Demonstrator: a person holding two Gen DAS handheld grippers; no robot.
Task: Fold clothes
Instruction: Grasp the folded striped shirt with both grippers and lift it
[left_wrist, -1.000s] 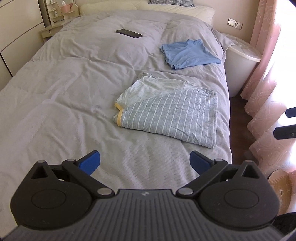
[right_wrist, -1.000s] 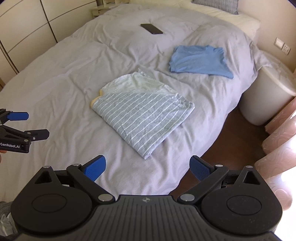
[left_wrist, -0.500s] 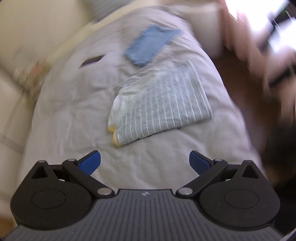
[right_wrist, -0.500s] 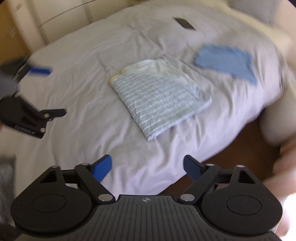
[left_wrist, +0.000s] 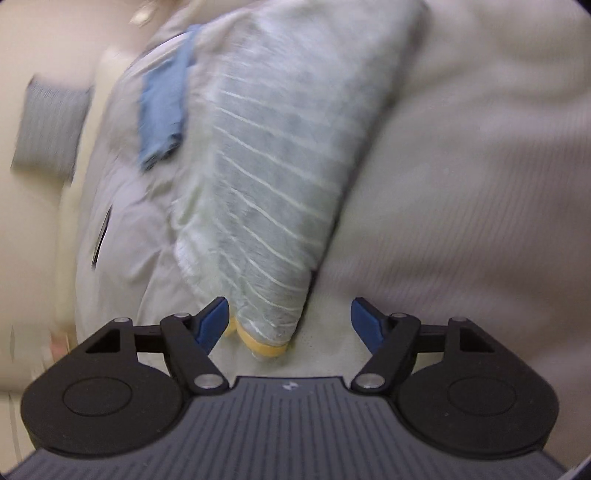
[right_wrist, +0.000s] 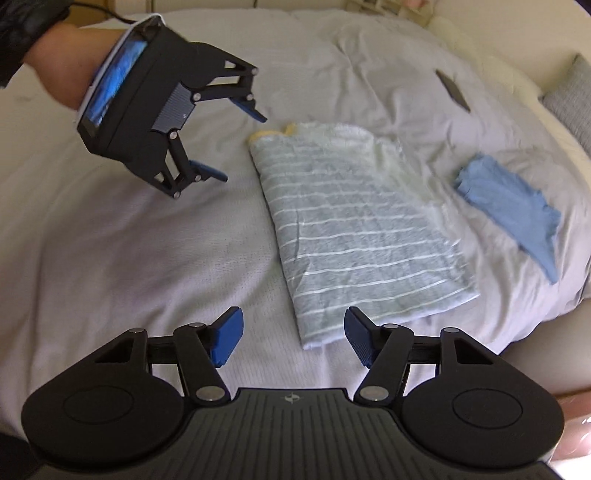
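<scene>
A folded grey shirt with white stripes and a yellow collar lies on the grey bedcover. In the left wrist view the shirt fills the middle, its yellow collar end just ahead of my left gripper, which is open around that corner without touching it. From the right wrist view the left gripper hovers open beside the collar end. My right gripper is open, with the shirt's near corner lying between its fingers.
A folded blue garment lies further along the bed, right of the striped shirt; the same blue garment appears in the left wrist view. A dark phone rests on the cover near a grey pillow. The bed's edge runs at lower right.
Both grippers have swung down and in towards the striped shirt, the left to its collar end and the right to its near corner. The shirt itself has not moved.
</scene>
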